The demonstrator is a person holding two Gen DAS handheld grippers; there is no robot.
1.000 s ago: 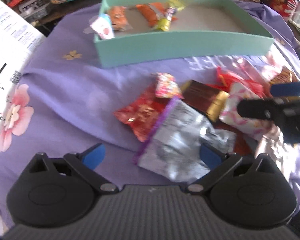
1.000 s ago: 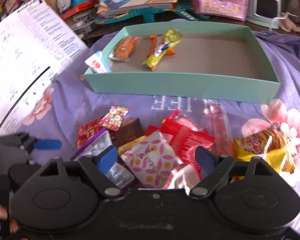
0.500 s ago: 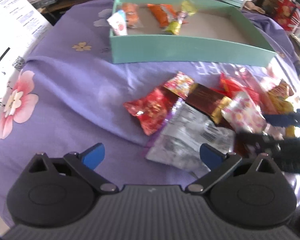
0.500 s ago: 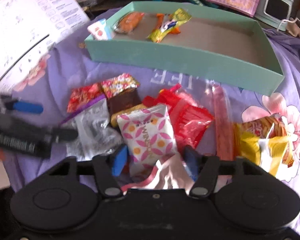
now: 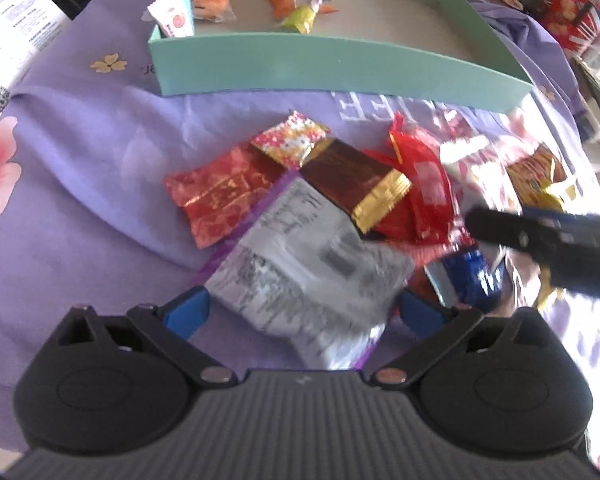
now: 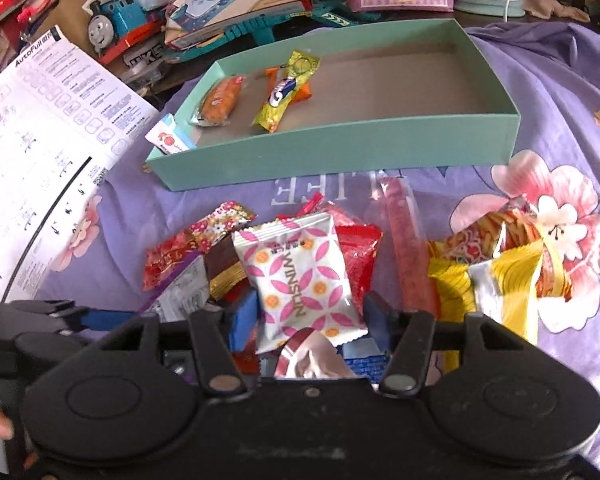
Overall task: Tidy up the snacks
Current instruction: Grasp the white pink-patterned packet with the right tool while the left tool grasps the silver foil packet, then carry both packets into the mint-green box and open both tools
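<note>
A pile of snack packets lies on the purple cloth in front of a teal box (image 6: 340,152) that holds a few snacks (image 6: 288,92). My right gripper (image 6: 308,316) is shut on a white packet with pink petals (image 6: 300,276), held a little above the pile. My left gripper (image 5: 300,312) is open, its blue fingertips on either side of a silver packet with a purple edge (image 5: 304,268). The right gripper shows as a dark bar at the right of the left wrist view (image 5: 548,236). The teal box (image 5: 340,68) lies beyond the pile.
A red packet (image 5: 220,196), a brown and gold bar (image 5: 356,184) and yellow packets (image 6: 504,276) lie in the pile. A white printed sheet (image 6: 48,152) lies at left. Toys, books and boxes crowd the back behind the teal box.
My right gripper closed on the white pink-petal packet and lifted it. My left gripper moved forward so the silver packet lies between its open fingers.
</note>
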